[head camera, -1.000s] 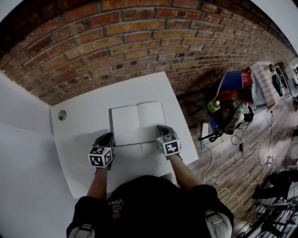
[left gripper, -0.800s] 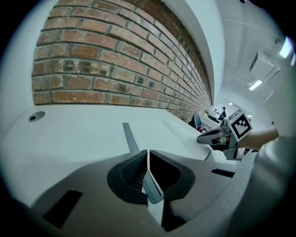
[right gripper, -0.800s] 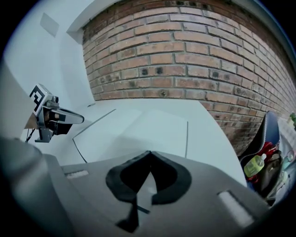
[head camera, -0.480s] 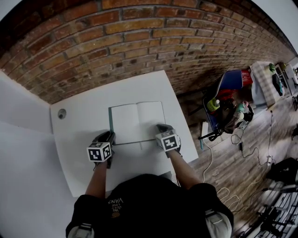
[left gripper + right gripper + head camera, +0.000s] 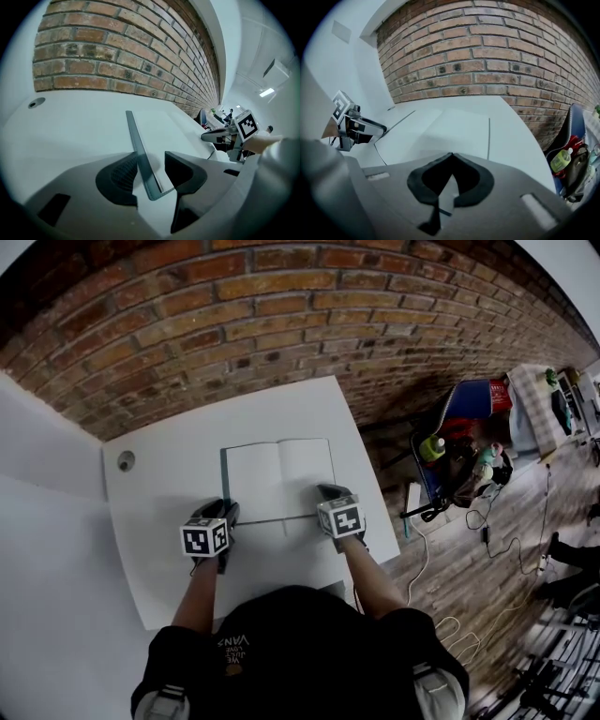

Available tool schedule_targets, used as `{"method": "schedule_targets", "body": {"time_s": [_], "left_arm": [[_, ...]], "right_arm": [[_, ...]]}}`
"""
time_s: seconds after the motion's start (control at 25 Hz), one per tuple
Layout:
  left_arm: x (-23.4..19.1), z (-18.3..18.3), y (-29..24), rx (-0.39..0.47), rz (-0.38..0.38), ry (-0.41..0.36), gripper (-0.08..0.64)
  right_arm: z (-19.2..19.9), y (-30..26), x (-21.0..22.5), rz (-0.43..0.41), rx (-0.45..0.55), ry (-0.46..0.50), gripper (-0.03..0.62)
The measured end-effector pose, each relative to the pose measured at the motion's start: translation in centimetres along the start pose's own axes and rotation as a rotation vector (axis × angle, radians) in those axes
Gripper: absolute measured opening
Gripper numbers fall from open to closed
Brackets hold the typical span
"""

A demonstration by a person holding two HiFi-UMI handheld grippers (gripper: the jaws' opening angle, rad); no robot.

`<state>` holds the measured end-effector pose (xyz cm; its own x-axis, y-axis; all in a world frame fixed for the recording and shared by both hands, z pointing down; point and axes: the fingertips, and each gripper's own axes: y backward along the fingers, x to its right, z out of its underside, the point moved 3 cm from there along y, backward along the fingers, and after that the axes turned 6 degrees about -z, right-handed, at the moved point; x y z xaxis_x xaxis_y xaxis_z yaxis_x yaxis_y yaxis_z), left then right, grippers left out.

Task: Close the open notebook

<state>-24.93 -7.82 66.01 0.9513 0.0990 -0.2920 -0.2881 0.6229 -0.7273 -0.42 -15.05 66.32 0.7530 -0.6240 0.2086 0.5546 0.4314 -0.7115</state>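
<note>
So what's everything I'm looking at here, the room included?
Table: one, white, against the wall.
Hole: one, round, table's far-left corner.
Notebook: one, white pages, dark teal cover, lying open mid-table.
Brick wall: one, red-brown, behind the table.
Chair: one, blue, right of the table.
Bottle: one, green, by the chair.
Cables: several, on the wooden floor at right.
Left gripper: grey; jaws have just been opening, notebook's left cover edge between them, unpinched.
Right gripper: grey; jaws together at the notebook's right page.
Person: black top, nearest the camera.
</note>
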Motion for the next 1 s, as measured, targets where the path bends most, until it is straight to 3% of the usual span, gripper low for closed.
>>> {"method": "schedule_targets", "body": {"time_s": [0.6, 0.84, 1.0], "left_arm": [[0.5, -0.2, 0.0, -0.016, 0.004, 0.070, 0.193], [0.0, -0.5, 0.0, 0.008, 0.028, 0.150, 0.059], [-0.4, -0.6, 0.1, 0.012, 0.022, 0.158, 0.035]], "right_arm": [[0.2, 0.2, 0.0, 0.014, -0.010, 0.002, -0.002], [0.3, 0.1, 0.2, 0.022, -0.012, 0.013, -0.002], [0.5, 0.0, 0.3, 0.019, -0.010, 0.007, -0.002]]}}
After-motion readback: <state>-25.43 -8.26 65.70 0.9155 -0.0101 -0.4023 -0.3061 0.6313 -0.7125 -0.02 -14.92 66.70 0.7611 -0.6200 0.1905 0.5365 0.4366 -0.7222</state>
